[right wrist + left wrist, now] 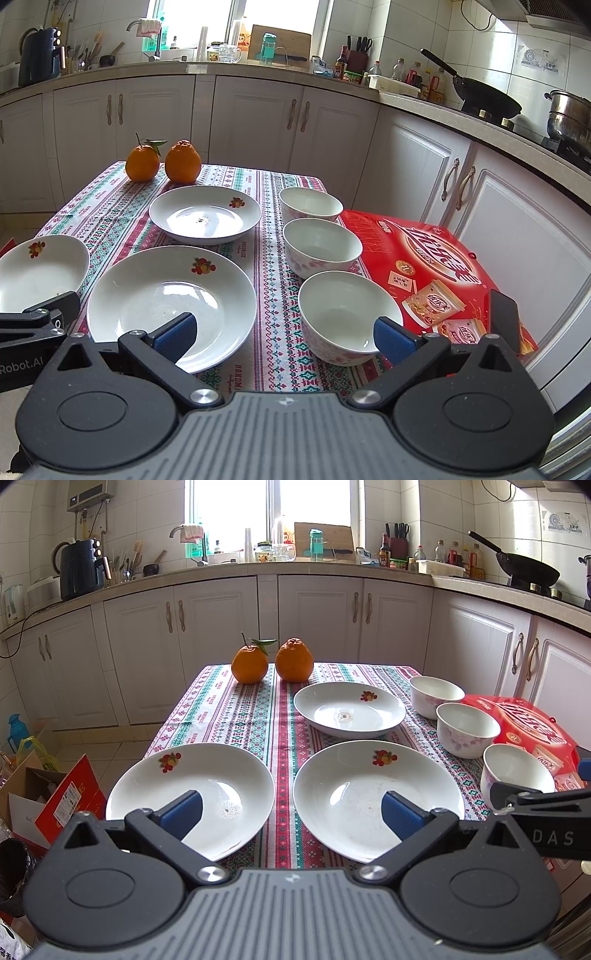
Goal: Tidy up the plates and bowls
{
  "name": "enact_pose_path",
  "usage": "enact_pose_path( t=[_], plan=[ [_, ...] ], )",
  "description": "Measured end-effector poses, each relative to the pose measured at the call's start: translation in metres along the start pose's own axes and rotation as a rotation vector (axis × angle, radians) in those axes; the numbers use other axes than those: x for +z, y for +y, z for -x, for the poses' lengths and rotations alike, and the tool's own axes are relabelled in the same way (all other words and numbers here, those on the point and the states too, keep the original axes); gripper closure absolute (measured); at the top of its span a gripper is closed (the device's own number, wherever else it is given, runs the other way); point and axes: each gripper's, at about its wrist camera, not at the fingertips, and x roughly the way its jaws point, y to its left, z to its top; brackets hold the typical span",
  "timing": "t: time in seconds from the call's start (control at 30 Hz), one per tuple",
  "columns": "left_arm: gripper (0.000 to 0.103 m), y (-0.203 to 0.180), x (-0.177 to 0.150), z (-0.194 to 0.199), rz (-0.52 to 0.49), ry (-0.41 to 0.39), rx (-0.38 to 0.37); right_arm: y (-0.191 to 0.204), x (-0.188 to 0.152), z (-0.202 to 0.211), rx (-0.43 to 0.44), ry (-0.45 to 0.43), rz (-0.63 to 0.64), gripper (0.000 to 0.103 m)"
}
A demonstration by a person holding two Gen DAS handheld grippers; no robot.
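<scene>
Three white plates with a fruit print lie on the patterned tablecloth: a near left plate [192,794] [37,269], a near right plate [373,797] [170,299] and a far plate [349,709] [205,214]. Three white bowls with pink flowers stand in a row at the right: far [436,696] [310,205], middle [467,729] [321,245], near [517,771] [347,314]. My left gripper [291,816] is open and empty, above the table's near edge between the two near plates. My right gripper [284,336] is open and empty, between the near right plate and the near bowl.
Two oranges [273,662] [162,162] sit at the table's far edge. A red box [524,720] [439,269] lies at the right, beside the bowls. Cardboard boxes [55,801] stand on the floor at the left. Kitchen cabinets [321,616] run behind the table.
</scene>
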Motion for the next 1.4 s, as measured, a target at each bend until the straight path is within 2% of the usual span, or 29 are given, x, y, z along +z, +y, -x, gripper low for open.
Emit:
enact_pose_path(
  t=[0.43,0.6,0.73,0.8,0.9,1.0,1.07,1.2,1.4],
  plan=[
    [0.001,0.003,0.001,0.0,0.008,0.001,-0.007,0.001,0.004,-0.005,0.025,0.016,-0.003,0.0],
    [0.001,0.011,0.006,-0.001,-0.01,-0.01,-0.001,-0.011,0.015,-0.013,0.153,0.04,-0.071,0.0],
    [0.001,0.023,0.012,-0.001,-0.016,-0.03,0.006,-0.025,0.033,-0.021,0.278,0.036,-0.163,0.0],
    [0.001,0.031,0.012,0.0,-0.025,-0.049,0.016,-0.027,0.046,-0.025,0.315,0.021,-0.184,0.0],
    [0.001,0.047,0.009,-0.002,-0.056,-0.046,-0.006,-0.018,0.063,-0.028,0.313,-0.043,-0.122,0.0],
    [0.001,0.066,0.0,-0.005,-0.073,-0.019,-0.018,-0.007,0.075,-0.029,0.423,-0.132,-0.027,0.0],
    [0.001,0.077,-0.008,-0.008,-0.096,0.006,-0.026,0.006,0.081,-0.034,0.455,-0.146,0.03,0.0],
    [0.001,0.095,-0.029,-0.017,-0.127,0.071,-0.028,0.033,0.089,-0.054,0.532,-0.09,0.094,0.0],
    [0.001,0.116,-0.046,-0.041,-0.086,0.14,-0.058,0.068,0.087,-0.082,0.642,-0.007,0.155,0.0]
  ],
)
